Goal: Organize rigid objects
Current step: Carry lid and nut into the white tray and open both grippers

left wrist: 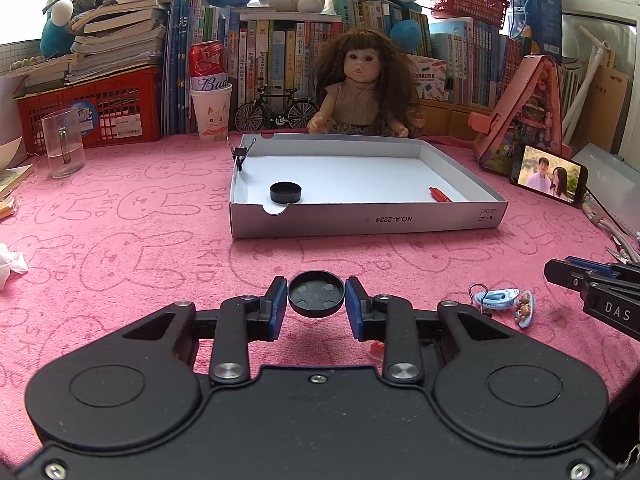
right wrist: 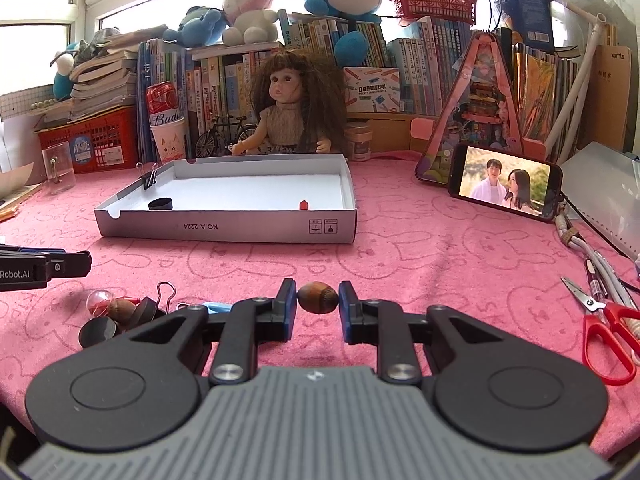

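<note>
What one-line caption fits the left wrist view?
Left gripper holds a black cap above the pink cloth, facing a white box containing another cap.

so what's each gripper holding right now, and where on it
The left gripper clamps a black round cap across its rim. The right gripper pinches a brown acorn-like nut by its two ends.

Left gripper (left wrist: 316,300) and right gripper (right wrist: 318,298) level, low, jaws each closed on something small.

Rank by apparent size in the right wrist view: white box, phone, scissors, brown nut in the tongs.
1. White box
2. Phone
3. Scissors, roughly phone-sized but nearer, so unsure
4. Brown nut, smallest
</note>
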Action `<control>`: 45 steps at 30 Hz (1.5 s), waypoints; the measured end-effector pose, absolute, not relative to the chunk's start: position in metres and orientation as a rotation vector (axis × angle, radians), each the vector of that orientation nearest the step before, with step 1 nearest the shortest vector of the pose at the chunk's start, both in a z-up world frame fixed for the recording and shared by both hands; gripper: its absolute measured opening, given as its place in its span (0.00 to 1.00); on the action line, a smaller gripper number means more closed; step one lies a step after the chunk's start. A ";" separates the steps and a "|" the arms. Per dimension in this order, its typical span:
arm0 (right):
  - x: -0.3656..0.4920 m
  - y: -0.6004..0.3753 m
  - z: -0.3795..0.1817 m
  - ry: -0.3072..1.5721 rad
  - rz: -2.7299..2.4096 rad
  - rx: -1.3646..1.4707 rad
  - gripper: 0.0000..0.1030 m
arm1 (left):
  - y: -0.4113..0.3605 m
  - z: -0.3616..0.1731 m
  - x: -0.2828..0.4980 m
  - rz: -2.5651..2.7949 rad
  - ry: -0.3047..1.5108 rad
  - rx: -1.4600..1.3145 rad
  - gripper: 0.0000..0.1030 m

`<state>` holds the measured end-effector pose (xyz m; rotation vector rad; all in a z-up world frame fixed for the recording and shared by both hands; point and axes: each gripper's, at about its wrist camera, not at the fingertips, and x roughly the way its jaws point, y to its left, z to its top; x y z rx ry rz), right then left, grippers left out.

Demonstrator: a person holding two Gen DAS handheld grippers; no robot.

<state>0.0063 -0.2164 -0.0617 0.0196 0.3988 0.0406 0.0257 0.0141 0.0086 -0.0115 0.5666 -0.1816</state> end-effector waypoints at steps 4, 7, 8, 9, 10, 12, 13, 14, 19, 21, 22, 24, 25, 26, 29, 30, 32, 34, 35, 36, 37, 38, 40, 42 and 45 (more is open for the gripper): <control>0.008 -0.218 -0.061 0.399 0.040 0.031 0.26 | 0.014 0.009 0.027 -0.182 0.565 -0.012 0.29; 0.009 -0.218 -0.059 0.397 0.038 0.038 0.26 | 0.013 0.011 0.028 -0.182 0.566 -0.016 0.28; 0.009 -0.218 -0.059 0.396 0.038 0.040 0.26 | 0.013 0.011 0.028 -0.183 0.566 -0.016 0.28; 0.010 -0.218 -0.059 0.395 0.038 0.043 0.26 | 0.013 0.011 0.028 -0.183 0.566 -0.016 0.28; 0.011 -0.219 -0.058 0.396 0.038 0.045 0.26 | 0.013 0.011 0.028 -0.184 0.566 -0.016 0.28; 0.011 -0.219 -0.058 0.396 0.037 0.045 0.26 | 0.013 0.012 0.028 -0.186 0.565 -0.015 0.28; 0.011 -0.219 -0.058 0.396 0.037 0.044 0.26 | 0.012 0.013 0.030 -0.187 0.564 -0.016 0.28; 0.012 -0.219 -0.058 0.396 0.036 0.044 0.26 | 0.011 0.013 0.031 -0.188 0.563 -0.015 0.28; 0.016 -0.219 -0.055 0.396 0.033 0.059 0.26 | 0.009 0.017 0.036 -0.194 0.559 -0.020 0.28; 0.019 -0.220 -0.053 0.397 0.028 0.065 0.26 | 0.008 0.018 0.039 -0.196 0.557 -0.019 0.28; 0.020 -0.220 -0.052 0.398 0.029 0.069 0.26 | 0.008 0.019 0.040 -0.198 0.556 -0.019 0.28; 0.023 -0.220 -0.051 0.399 0.033 0.079 0.26 | 0.007 0.021 0.043 -0.200 0.555 -0.020 0.28; 0.024 -0.219 -0.050 0.399 0.035 0.082 0.26 | 0.007 0.021 0.044 -0.202 0.554 -0.021 0.28; 0.026 -0.219 -0.049 0.398 0.037 0.085 0.26 | 0.006 0.022 0.046 -0.203 0.554 -0.021 0.28; 0.031 -0.217 -0.047 0.399 0.043 0.093 0.26 | 0.004 0.025 0.053 -0.206 0.553 -0.024 0.28; 0.034 -0.217 -0.046 0.399 0.047 0.100 0.26 | 0.003 0.026 0.055 -0.207 0.551 -0.023 0.28; 0.039 -0.215 -0.044 0.402 0.054 0.117 0.26 | 0.001 0.028 0.060 -0.208 0.545 -0.022 0.28; 0.045 -0.214 -0.042 0.405 0.064 0.132 0.26 | 0.000 0.031 0.065 -0.210 0.539 -0.024 0.28; 0.048 -0.213 -0.041 0.404 0.068 0.138 0.26 | -0.001 0.031 0.068 -0.210 0.538 -0.026 0.29; 0.051 -0.213 -0.040 0.402 0.070 0.141 0.26 | -0.002 0.032 0.071 -0.209 0.537 -0.029 0.29; 0.053 -0.212 -0.039 0.400 0.073 0.145 0.26 | -0.002 0.033 0.073 -0.210 0.536 -0.031 0.28; 0.056 -0.211 -0.037 0.399 0.077 0.149 0.26 | -0.003 0.034 0.076 -0.210 0.535 -0.032 0.29; 0.062 -0.211 -0.035 0.397 0.085 0.155 0.26 | -0.005 0.035 0.082 -0.212 0.534 -0.031 0.28; 0.069 -0.212 -0.033 0.400 0.089 0.165 0.26 | -0.006 0.036 0.087 -0.216 0.530 -0.027 0.29; 0.082 -0.216 -0.030 0.417 0.104 0.209 0.26 | -0.007 0.040 0.099 -0.214 0.529 -0.032 0.28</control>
